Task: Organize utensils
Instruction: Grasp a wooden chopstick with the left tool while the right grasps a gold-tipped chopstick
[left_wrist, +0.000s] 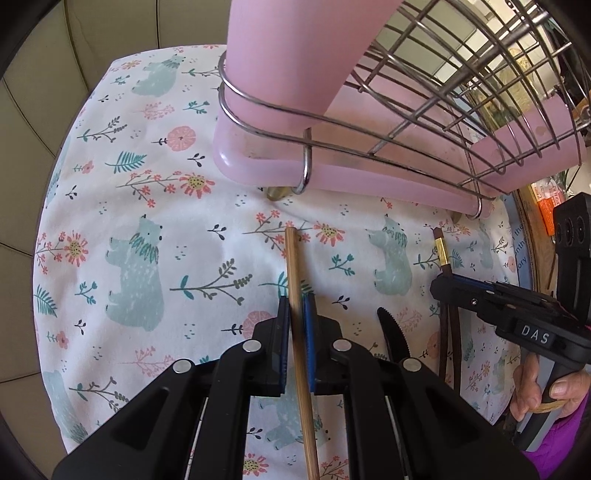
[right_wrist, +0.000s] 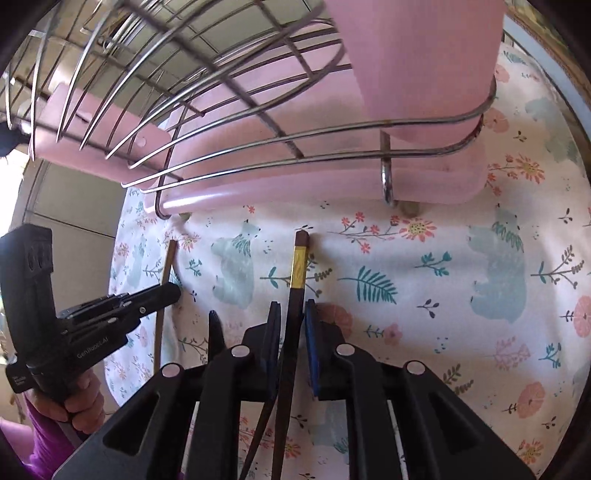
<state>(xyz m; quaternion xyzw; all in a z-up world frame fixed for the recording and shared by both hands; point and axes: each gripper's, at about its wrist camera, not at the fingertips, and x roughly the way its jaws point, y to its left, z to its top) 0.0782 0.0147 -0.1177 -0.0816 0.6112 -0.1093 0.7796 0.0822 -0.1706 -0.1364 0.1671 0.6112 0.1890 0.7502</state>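
A light wooden chopstick (left_wrist: 295, 280) lies on the floral cloth (left_wrist: 147, 192), pinched between the left gripper (left_wrist: 295, 314) fingers, narrow around it. The right gripper (right_wrist: 291, 325) clamps dark brown chopsticks (right_wrist: 297, 266) with a gold band. Both grippers point level toward the wire dish rack (left_wrist: 424, 74) on its pink tray (left_wrist: 332, 173), whose pink cup (left_wrist: 288, 55) hides any contents.
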